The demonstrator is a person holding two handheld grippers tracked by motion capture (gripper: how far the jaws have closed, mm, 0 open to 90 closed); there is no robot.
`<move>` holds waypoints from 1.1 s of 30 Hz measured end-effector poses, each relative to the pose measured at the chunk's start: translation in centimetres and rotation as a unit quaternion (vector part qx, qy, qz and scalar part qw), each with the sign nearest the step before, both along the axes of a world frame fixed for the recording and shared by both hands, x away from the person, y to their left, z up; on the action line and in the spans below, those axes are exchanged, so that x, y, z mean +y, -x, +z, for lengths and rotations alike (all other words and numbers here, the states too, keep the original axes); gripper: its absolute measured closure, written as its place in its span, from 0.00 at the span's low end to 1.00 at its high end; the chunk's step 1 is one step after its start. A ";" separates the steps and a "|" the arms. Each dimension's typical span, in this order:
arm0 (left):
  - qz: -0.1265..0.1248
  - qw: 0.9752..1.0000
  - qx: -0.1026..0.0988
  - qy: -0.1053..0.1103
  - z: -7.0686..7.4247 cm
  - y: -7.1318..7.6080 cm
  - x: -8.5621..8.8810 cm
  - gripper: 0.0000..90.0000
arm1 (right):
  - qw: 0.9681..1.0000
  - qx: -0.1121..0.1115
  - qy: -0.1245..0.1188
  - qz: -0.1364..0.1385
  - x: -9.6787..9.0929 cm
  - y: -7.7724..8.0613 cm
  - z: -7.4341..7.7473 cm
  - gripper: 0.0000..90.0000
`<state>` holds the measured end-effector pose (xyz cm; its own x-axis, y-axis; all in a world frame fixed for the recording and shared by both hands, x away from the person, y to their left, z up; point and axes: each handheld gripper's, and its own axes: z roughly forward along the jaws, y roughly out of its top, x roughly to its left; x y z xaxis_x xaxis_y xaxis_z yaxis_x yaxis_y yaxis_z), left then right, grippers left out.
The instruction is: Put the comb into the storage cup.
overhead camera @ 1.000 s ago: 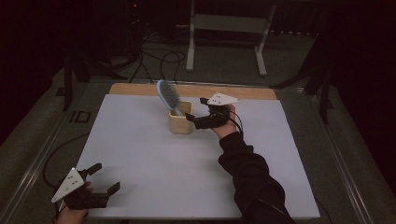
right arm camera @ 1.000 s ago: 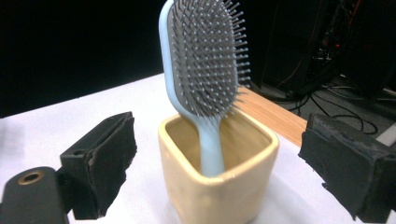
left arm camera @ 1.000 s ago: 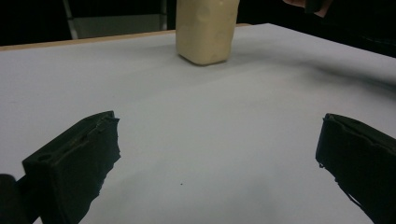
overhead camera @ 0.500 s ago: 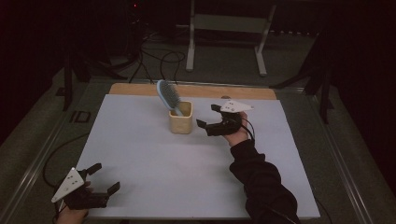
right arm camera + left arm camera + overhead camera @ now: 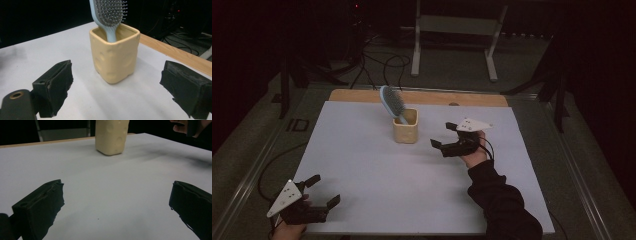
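White table [image 5: 377,165], hairbrush cup [image 5: 405,126] left of right claw [image 5: 443,135]

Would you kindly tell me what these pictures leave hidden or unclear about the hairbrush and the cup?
- Lower end of the hairbrush handle: hidden by the walls of the yellow cup in the right gripper view and high view.
- Top of the brush head: cut off by the upper edge in the right gripper view.
- Cup rim: cut off by the upper edge in the left gripper view.
- Inside of the cup: too small and dark in the high view.
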<state>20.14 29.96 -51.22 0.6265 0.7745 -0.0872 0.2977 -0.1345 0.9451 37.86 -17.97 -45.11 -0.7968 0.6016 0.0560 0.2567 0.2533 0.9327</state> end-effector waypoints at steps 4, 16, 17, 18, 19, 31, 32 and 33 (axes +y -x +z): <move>0.001 1.000 -0.002 0.001 0.0 0.1 0.0 0.00 | 1.000 0.002 -0.004 -0.001 -0.8 0.8 -0.3 0.11; 0.000 1.000 -0.002 -0.003 0.1 0.1 0.0 0.00 | 1.000 0.011 -0.006 -0.009 -3.1 3.6 -0.8 0.11; 0.000 1.000 -0.002 -0.003 0.1 0.1 0.0 0.00 | 1.000 0.011 -0.006 -0.009 -3.1 3.6 -0.8 0.11; 0.001 1.000 -0.002 -0.002 0.1 0.1 0.0 0.00 | 1.000 0.012 -0.005 -0.009 -3.3 3.8 -0.9 0.11; 0.000 1.000 -0.002 -0.003 0.1 0.1 0.0 0.00 | 1.000 0.015 -0.003 -0.010 -3.5 4.1 -0.9 0.11; 0.000 1.000 -0.002 -0.005 0.1 0.1 -0.1 0.00 | 0.999 0.046 -0.003 -0.016 -6.4 7.3 -2.5 0.11; 0.001 1.000 -0.002 -0.004 0.1 0.1 -0.1 0.00 | 0.998 0.056 -0.001 -0.017 -6.7 7.6 -2.8 0.11; 0.001 1.000 -0.003 -0.005 0.1 0.1 -0.1 0.00 | 0.998 0.056 0.000 -0.019 -7.0 7.9 -2.9 0.11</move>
<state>20.06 29.87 -51.14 0.6260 0.7761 -0.0766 0.2927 -0.1428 0.9455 29.96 -24.93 -48.04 -0.7628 0.6307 0.1427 0.3682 0.2421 0.8977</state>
